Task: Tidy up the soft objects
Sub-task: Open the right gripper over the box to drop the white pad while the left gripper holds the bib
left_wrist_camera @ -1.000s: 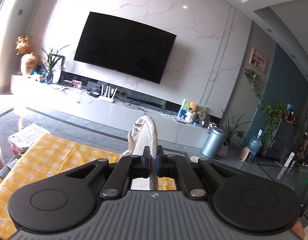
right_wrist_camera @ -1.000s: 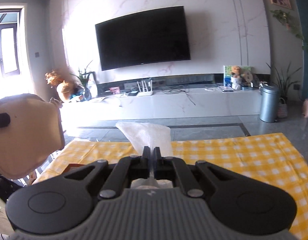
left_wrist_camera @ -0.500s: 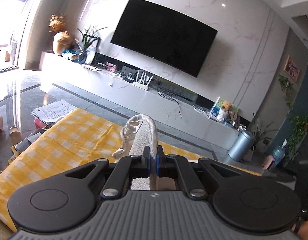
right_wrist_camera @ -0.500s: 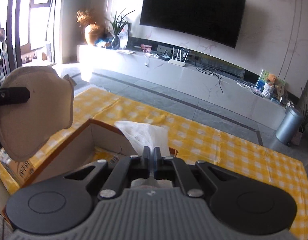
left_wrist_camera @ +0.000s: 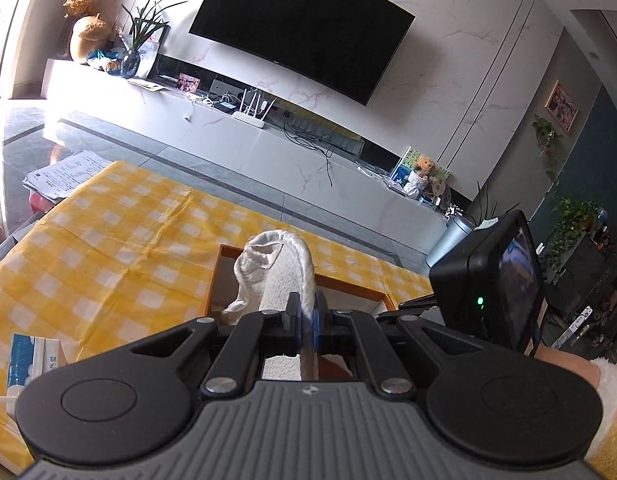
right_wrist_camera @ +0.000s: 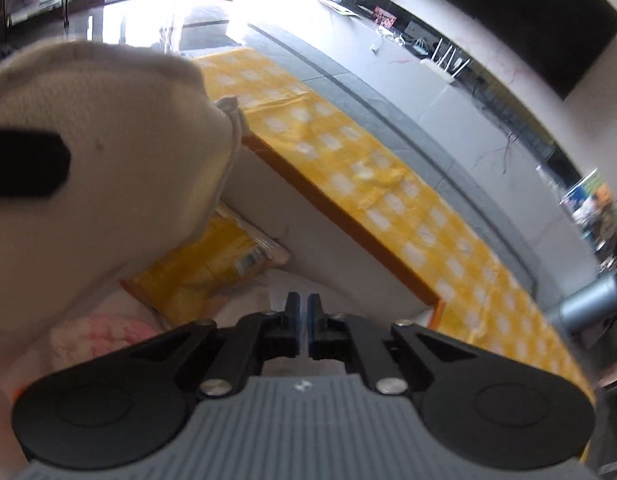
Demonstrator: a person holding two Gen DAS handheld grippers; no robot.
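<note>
Jaws of my left gripper clenched on white cloth, held over cardboard box on yellow check tablecloth. My right gripper pinched tight; can't tell if anything's between. Blue-white carton lettering unreadable.

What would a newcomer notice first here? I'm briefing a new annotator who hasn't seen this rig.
First, the white towel pinched upright in the left gripper, right above the open cardboard box on the yellow checked tablecloth. In the right wrist view the same cloth looms large at upper left, while the right gripper points down into the box, where a yellow packet and something pink lie. Behind, a big black TV fills the marble wall.
</note>
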